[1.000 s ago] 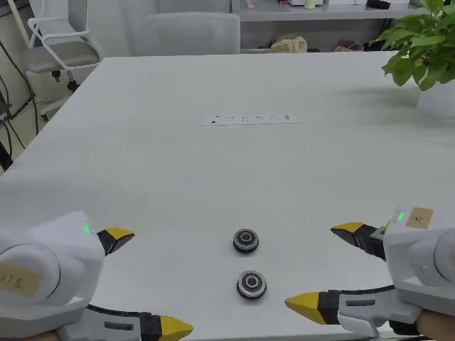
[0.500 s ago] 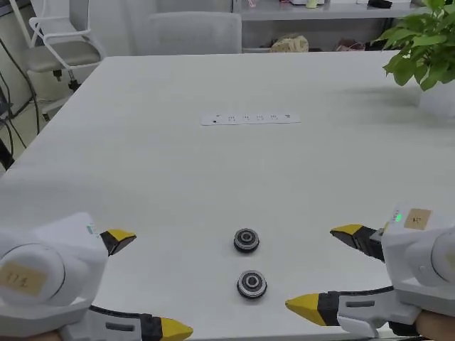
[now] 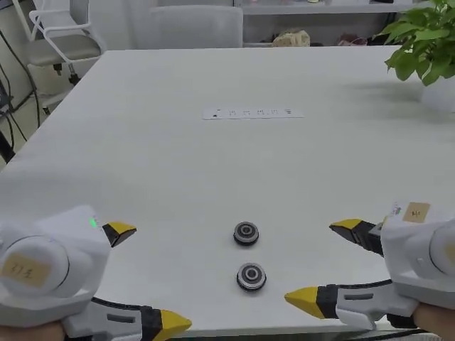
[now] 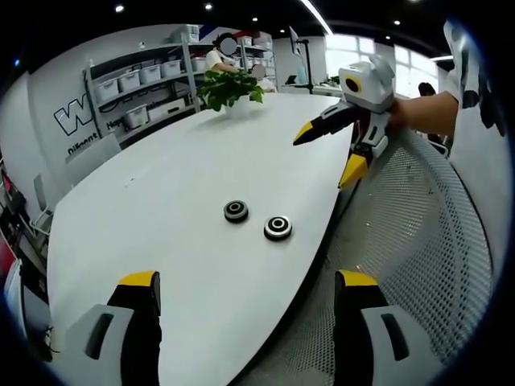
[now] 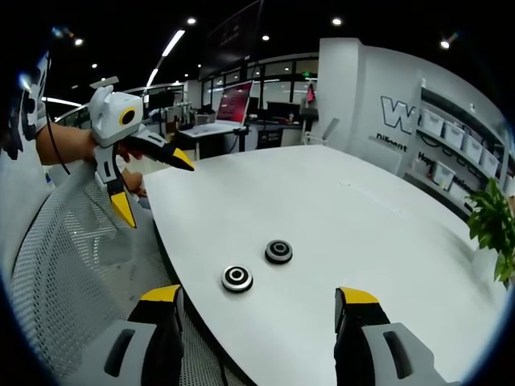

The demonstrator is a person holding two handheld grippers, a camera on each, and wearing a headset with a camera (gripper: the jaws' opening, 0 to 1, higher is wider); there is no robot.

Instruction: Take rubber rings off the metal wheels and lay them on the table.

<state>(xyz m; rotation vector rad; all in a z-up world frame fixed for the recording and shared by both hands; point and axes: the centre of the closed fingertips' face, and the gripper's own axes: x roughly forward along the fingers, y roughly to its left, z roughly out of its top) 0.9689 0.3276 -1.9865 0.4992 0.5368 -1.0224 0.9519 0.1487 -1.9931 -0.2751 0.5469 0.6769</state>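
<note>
Two small metal wheels with black rubber rings lie flat on the white table near its front edge: the farther wheel (image 3: 246, 234) (image 4: 236, 211) (image 5: 279, 251) and the nearer wheel (image 3: 251, 276) (image 4: 278, 227) (image 5: 237, 278). My left gripper (image 3: 149, 277) (image 4: 245, 289) hovers at the front left, open, nothing between its yellow-tipped jaws. At the front right my right gripper (image 3: 323, 261) (image 5: 257, 297) is open as well, and empty. Both point inward at the wheels from either side, well apart from them.
A white power strip (image 3: 252, 113) lies mid-table. A potted green plant (image 3: 423, 42) stands at the far right corner. Chairs (image 3: 53, 35) and shelves stand beyond the far edge. The table's front edge (image 3: 234, 330) runs just under the grippers.
The head camera has tipped slightly; the wheels and both grippers hold nearly the same places, both still open.
</note>
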